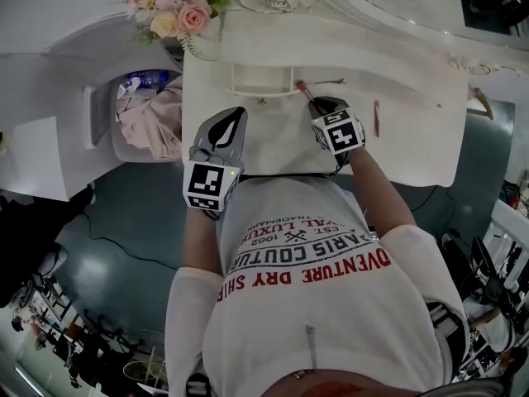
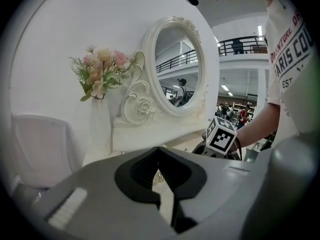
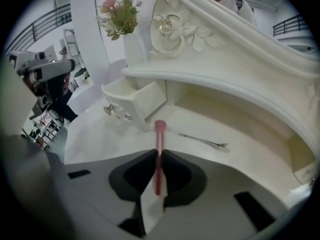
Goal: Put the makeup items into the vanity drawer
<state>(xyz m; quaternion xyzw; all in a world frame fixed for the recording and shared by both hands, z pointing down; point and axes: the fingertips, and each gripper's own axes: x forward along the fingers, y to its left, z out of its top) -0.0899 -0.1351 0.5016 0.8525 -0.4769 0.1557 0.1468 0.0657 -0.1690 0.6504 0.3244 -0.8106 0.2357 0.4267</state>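
My right gripper (image 3: 158,156) is shut on a slim pink makeup stick (image 3: 159,134), which pokes out ahead of the jaws toward the small open vanity drawer (image 3: 131,98). From the head view this gripper (image 1: 318,106) sits just right of the drawer (image 1: 263,82), with the stick (image 1: 304,93) slanting toward it. A second red stick (image 1: 376,118) lies on the tabletop further right. A thin metal hair clip (image 3: 202,141) rests behind the held stick. My left gripper (image 1: 235,116) hovers over the tabletop left of the drawer, shut and empty (image 2: 159,151).
A vase of pink flowers (image 1: 178,7) stands at the vanity's back left, and an oval mirror (image 2: 177,64) rises behind the shelf. A white chair with cloth on it (image 1: 145,118) sits left of the vanity top (image 1: 413,73).
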